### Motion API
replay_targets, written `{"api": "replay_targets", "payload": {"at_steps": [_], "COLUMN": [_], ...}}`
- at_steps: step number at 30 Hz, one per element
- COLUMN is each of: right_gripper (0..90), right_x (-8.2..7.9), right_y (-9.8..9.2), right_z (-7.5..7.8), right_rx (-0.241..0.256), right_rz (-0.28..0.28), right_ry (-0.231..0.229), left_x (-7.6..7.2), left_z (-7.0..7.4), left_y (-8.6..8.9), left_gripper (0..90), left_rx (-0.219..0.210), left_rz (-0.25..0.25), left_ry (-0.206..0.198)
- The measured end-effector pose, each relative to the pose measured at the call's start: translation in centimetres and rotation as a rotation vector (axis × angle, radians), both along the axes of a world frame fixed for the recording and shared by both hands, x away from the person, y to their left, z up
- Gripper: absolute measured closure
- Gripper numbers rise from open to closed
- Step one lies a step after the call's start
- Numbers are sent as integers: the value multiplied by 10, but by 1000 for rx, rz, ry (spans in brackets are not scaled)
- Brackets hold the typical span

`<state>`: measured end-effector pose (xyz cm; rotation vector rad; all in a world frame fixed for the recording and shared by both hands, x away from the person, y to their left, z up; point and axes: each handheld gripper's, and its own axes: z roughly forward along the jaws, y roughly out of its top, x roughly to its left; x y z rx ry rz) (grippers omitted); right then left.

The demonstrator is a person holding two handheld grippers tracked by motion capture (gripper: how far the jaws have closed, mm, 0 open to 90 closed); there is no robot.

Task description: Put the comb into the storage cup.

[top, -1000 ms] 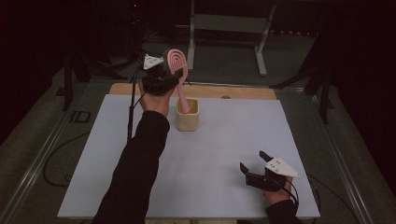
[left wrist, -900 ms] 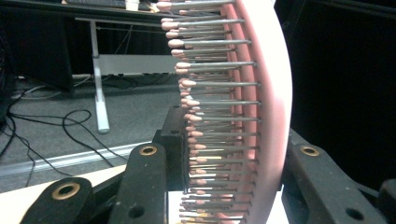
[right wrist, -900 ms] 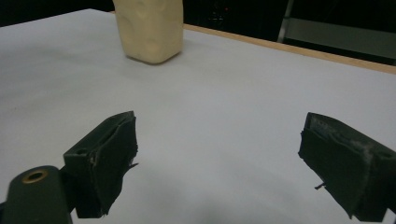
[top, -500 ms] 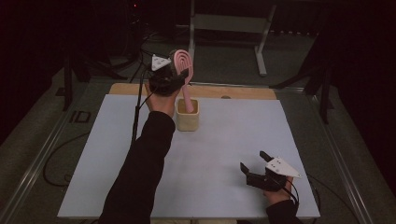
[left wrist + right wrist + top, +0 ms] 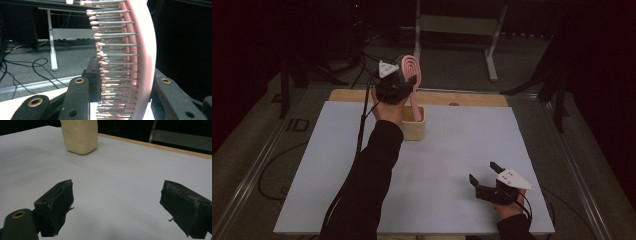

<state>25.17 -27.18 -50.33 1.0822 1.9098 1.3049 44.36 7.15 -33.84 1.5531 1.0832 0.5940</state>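
Covering the table (image 5: 452, 165), a pale mat carries the cream holder (image 5: 414, 126) at the far side. Pink hairbrush (image 5: 412, 82) stands upright, handle down in holder, head clamped by left gripper (image 5: 404, 85) directly above. Right gripper (image 5: 487, 179) near, jaws spread, empty.

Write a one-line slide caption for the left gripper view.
Left gripper clamps the head of a pink hairbrush, pink-tipped bristles pointing left.
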Motion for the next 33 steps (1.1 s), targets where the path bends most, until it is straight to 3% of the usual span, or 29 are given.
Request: {"api": "replay_targets", "payload": {"at_steps": [33], "right_gripper": [111], "right_x": [0], "right_y": [0], "right_z": [0], "right_rx": [1], "right_rz": [2], "right_ry": [0], "left_x": [6], "left_z": [-15], "left_y": [-9], "left_gripper": [638], "left_rx": [13], "left_rz": [1], "left_ry": [22]}}
